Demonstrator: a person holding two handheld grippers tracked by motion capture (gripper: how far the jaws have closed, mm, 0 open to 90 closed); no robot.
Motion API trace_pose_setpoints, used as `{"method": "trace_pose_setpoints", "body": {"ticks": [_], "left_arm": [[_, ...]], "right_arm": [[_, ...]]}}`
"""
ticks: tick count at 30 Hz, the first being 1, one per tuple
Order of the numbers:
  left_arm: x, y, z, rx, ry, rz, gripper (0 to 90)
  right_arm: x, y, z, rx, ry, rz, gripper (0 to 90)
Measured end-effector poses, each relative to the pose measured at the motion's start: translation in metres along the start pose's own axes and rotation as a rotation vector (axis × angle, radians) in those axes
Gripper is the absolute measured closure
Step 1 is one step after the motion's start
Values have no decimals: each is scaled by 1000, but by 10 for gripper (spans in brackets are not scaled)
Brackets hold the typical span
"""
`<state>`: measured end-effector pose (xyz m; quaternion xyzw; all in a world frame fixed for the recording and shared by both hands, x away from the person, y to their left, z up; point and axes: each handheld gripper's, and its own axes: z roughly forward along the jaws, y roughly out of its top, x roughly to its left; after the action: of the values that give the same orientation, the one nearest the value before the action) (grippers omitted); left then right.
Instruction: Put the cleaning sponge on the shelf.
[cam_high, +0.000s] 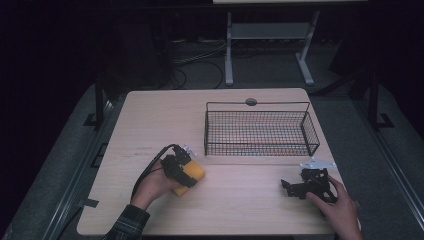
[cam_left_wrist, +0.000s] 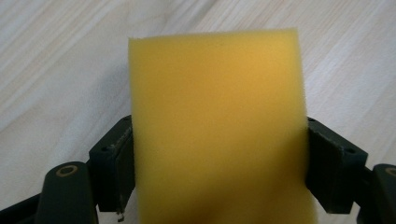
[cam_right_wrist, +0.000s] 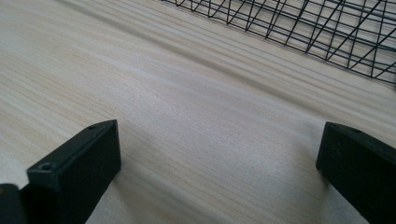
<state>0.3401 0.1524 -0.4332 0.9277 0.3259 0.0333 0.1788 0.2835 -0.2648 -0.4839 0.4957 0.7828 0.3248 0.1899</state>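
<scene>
While gripped, sponge (cam_left_wrist: 217, 126) between jaws

High view: table (cam_high: 240, 175) evenly lit, surroundings dark. Left gripper view: sponge (cam_left_wrist: 217, 126) blurred, out of focus at bottom.

Light wooden table (cam_high: 150, 115) lit against a dark room, grey floor (cam_high: 55, 165) around it, white-legged table frame (cam_high: 229, 50) at twelve o'clock, black cables (cam_high: 200, 65) at eleven o'clock

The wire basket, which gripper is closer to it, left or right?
Right, narrowly. The right gripper sits just in front of the wire basket's right end. The left gripper, shut on the yellow sponge, is off its front-left corner.
</scene>
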Motion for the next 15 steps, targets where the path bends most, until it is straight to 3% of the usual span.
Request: {"method": "trace_pose_setpoints", "body": {"ticks": [15], "left_arm": [[0,15,-24,1,-5,28,219]], "right_arm": [[0,0,0,0,0,0,0]]}}
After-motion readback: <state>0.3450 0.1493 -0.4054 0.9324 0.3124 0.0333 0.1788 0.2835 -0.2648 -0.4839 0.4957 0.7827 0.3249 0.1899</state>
